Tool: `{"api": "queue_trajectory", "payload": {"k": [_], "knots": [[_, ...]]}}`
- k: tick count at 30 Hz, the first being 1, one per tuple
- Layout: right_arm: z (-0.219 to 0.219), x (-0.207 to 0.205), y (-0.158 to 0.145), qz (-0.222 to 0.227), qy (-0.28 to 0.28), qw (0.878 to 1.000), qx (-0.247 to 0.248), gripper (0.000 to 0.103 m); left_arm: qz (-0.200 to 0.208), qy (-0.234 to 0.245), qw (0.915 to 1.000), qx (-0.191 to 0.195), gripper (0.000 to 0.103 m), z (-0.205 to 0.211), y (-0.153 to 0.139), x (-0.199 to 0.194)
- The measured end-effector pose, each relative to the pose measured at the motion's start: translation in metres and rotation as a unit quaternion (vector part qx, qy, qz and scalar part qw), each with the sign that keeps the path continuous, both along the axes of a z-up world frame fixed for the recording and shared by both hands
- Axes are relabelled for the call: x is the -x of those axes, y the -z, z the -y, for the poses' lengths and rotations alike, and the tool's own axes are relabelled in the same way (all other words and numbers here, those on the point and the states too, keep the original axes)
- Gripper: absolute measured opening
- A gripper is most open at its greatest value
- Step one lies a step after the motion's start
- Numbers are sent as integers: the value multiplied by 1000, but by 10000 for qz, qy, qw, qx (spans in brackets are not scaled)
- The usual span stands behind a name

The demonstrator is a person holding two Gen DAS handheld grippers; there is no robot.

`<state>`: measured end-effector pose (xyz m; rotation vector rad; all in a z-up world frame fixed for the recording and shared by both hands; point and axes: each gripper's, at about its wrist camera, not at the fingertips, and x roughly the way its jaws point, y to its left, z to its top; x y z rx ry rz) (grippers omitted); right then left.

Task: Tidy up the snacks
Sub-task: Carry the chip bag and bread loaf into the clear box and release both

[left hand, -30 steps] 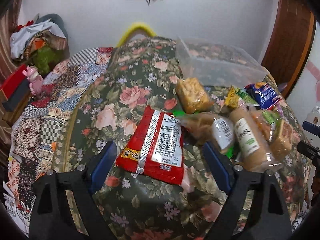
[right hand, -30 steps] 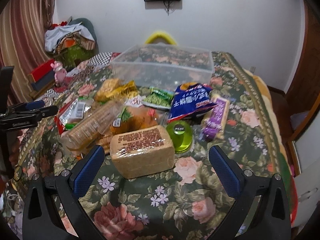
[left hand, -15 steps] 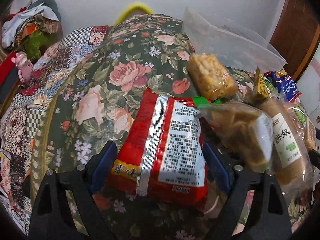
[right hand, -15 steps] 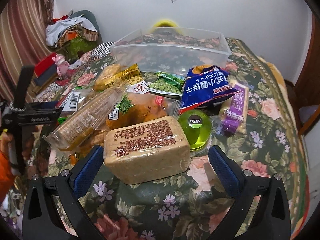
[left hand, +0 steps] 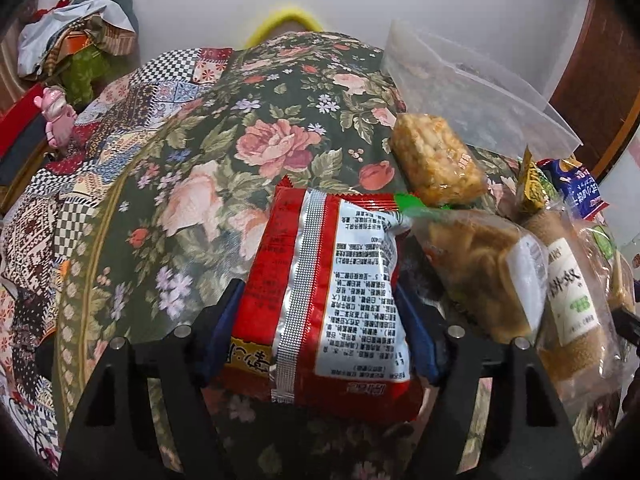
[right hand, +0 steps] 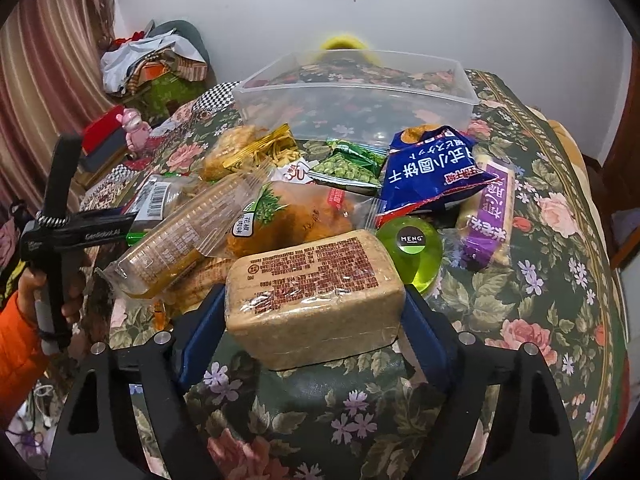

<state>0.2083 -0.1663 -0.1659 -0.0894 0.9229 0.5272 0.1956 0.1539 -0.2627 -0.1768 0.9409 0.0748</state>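
In the left wrist view my left gripper [left hand: 320,312] is shut on a red and silver snack packet [left hand: 324,292], its blue pads pressing both sides. In the right wrist view my right gripper [right hand: 314,320] is shut on a tan wrapped block of biscuits [right hand: 316,292]. A clear plastic bin [right hand: 360,96] stands at the back of the flowered bed [right hand: 520,280]; it also shows in the left wrist view [left hand: 472,80]. The snack pile lies between the grippers and the bin: a blue bag [right hand: 432,168], a green pea packet [right hand: 348,166], a purple bar [right hand: 488,216], a green jelly cup [right hand: 412,248].
A long cracker sleeve [right hand: 180,240] and an orange snack bag [right hand: 296,220] lie left of the block. A crispy rice block [left hand: 436,160] lies beyond the red packet. The left hand-held gripper's handle [right hand: 56,232] shows at the left. Clothes [right hand: 152,64] are piled at the far left.
Both grippers moved forward and closed: the left onto the red packet, the right onto the tan biscuit block. Both were open a second ago.
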Motion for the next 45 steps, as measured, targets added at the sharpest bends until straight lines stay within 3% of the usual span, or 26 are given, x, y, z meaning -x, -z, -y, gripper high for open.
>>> {"api": "queue_trajectory", "payload": {"k": [14, 23, 36, 45], "knots": [[16, 2, -39, 513, 270, 9982, -121, 80, 449, -276, 9984, -205, 73, -5, -56, 35], [33, -19, -76, 1127, 541, 9920, -163, 80, 935, 2, 9952, -273, 73, 14, -105, 30], [38, -62, -110, 1711, 724, 9825, -130, 80, 1456, 464, 9881, -174, 73, 56, -157, -25], [26, -99, -107, 1654, 718, 9833, -234, 80, 1581, 658, 9849, -243, 73, 80, -168, -78]]}}
